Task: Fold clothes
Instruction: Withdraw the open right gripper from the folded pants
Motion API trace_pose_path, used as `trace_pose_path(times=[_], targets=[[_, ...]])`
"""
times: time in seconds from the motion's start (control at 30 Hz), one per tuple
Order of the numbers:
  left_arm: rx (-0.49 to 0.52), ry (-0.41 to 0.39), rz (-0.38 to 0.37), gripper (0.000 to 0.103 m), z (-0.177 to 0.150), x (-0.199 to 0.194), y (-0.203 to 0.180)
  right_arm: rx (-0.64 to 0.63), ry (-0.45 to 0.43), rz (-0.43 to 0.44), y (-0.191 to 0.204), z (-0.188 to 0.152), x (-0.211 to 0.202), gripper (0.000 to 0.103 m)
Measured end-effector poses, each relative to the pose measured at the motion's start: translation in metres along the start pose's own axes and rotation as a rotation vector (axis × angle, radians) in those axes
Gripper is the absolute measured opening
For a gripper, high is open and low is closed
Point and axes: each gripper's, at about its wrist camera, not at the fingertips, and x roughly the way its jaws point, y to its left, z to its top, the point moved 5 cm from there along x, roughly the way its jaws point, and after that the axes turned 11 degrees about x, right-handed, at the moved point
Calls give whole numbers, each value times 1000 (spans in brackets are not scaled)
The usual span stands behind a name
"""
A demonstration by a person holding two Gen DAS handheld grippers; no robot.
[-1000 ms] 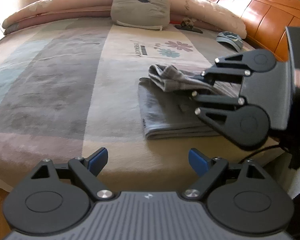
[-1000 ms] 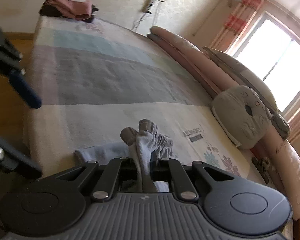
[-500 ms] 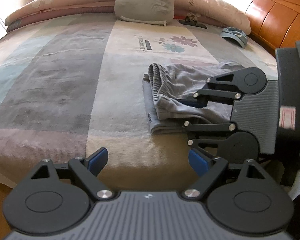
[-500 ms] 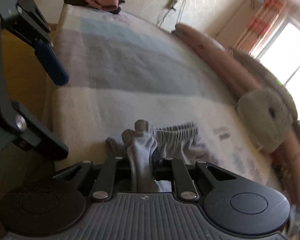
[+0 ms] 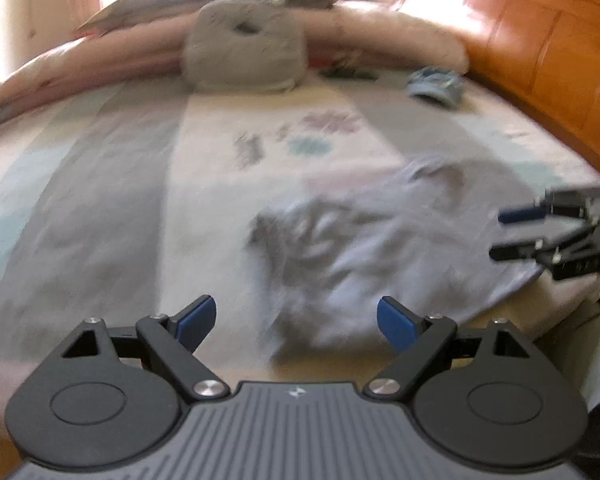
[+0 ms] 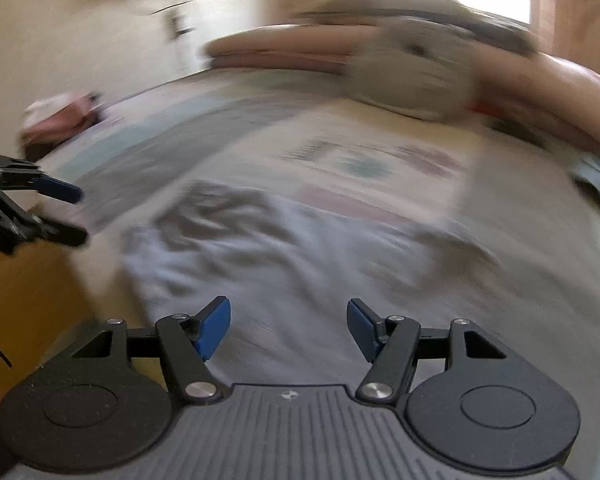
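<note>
While both views are blurred, the right gripper (image 6: 289,326) is seen with jaws just opened and nothing between them; the grey garment (image 6: 300,256) lies crumpled on the bed (image 6: 148,160) just ahead. The left gripper (image 5: 296,322) is held wide apart, empty, the garment ahead to its right.

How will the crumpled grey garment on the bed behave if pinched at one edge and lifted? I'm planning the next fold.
The crumpled grey garment will probably hang limp and bunch, since it lies in soft wrinkles on the striped bedspread. It looks thin, so likely light. One pinch may lift only a layer; both the left gripper and right gripper stand open.
</note>
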Motion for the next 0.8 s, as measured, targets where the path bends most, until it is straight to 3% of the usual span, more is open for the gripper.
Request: trace_pose_path(times=[0.13,0.33,0.43,0.53,0.63,0.7,0.8], targets=[[10,-36,-161,91,30,43,-27,70,-42,-18,-30,-8,-12,68],[-41,27,-159,91,25,93,-15,99,-79,62,-33,-9,11,68],[-66,38,-147,89,6,100,1,116,-19,-18,-46,-23,28,67],[-29,56,-118,89,4,94,1,116,-23,-14,-55,-28,25,66],[23,46,-111,92,14,85,-8,106,-33,-14,-58,-7,20,66],[22,24,-155,92,21,85,-13,79,-66,-8,-59,13,21,66],[-3,40,-148,92,22,99,-12,32,-102,15,-59,46,44,66]])
